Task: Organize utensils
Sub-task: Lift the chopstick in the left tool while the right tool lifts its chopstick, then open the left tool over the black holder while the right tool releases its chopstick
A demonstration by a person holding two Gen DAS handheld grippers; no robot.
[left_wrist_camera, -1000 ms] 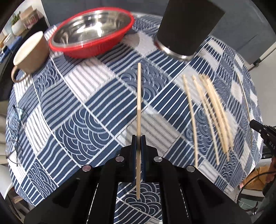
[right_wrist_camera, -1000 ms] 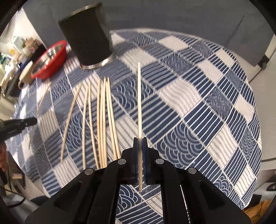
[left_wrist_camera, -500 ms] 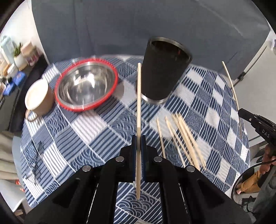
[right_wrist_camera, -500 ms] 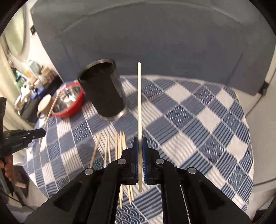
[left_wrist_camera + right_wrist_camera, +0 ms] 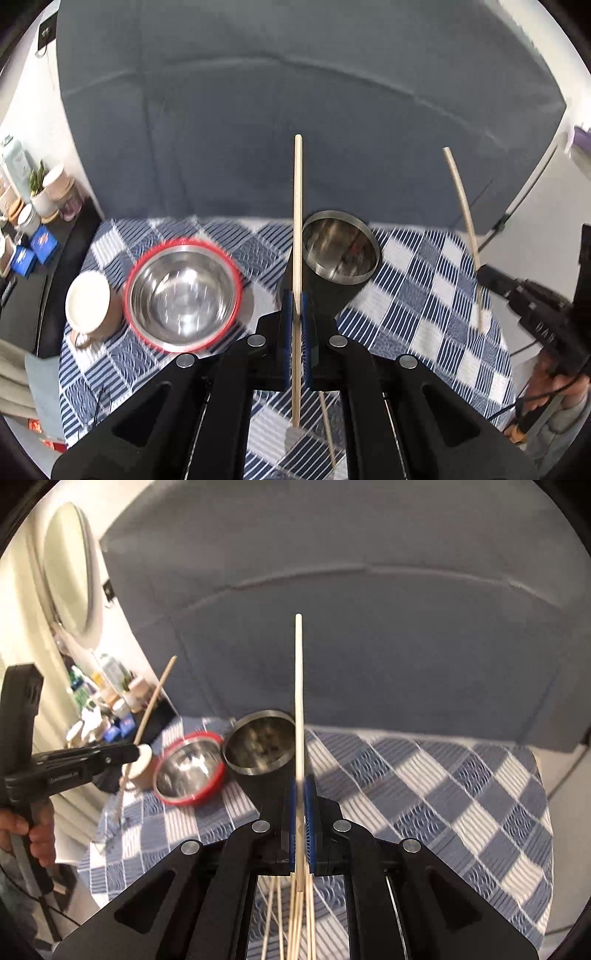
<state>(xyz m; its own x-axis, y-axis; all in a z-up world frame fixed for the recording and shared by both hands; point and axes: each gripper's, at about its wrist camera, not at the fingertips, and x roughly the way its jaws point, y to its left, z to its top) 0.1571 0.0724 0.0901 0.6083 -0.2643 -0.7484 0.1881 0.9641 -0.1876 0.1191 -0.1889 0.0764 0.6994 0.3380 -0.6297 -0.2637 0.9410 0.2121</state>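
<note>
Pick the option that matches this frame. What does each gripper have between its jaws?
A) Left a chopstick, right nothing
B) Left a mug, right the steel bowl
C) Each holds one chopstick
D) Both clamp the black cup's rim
C: the left gripper is shut on a chopstick, and the right gripper is shut on another chopstick, both raised above the black cup.

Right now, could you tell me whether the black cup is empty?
Apparently empty: the black cup shows only bare, blurred metal inside, no chopsticks.

Left tool point(image 5: 295, 328) and right tool point(image 5: 303, 812), both clamped tight, angled downward.
</note>
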